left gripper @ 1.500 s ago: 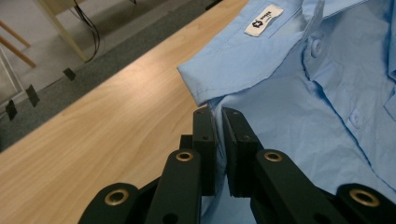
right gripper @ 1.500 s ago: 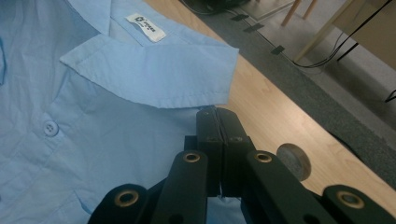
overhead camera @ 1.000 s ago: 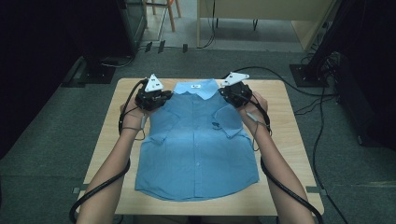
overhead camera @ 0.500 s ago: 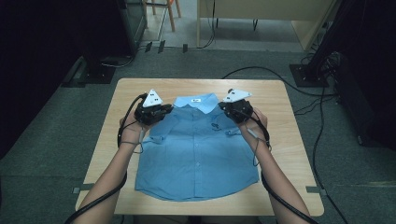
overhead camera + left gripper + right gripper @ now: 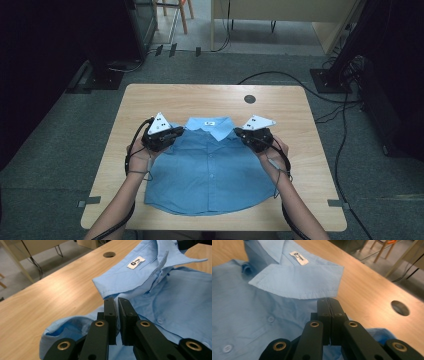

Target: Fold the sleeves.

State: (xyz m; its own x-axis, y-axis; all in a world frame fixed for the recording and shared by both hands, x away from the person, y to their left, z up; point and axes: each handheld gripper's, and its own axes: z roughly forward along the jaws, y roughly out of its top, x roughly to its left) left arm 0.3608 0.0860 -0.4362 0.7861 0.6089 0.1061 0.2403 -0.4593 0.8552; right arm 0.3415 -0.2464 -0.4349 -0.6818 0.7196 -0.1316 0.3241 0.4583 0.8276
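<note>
Two grippers pinch the blue shirt (image 5: 207, 172) at its shoulders: the left gripper (image 5: 176, 135) at about ten o'clock of the garment, the right gripper (image 5: 241, 133) at two o'clock, both clenched on fabric. The shirt lies front up on the wooden table (image 5: 200, 100), collar (image 5: 209, 126) toward twelve o'clock, hem near the person's edge. I'd worry about the thin bite: in the left gripper view the jaws (image 5: 117, 312) grasp only a fold, so a quick pull could slip it free and leave the shirt skewed or bunched.
</note>
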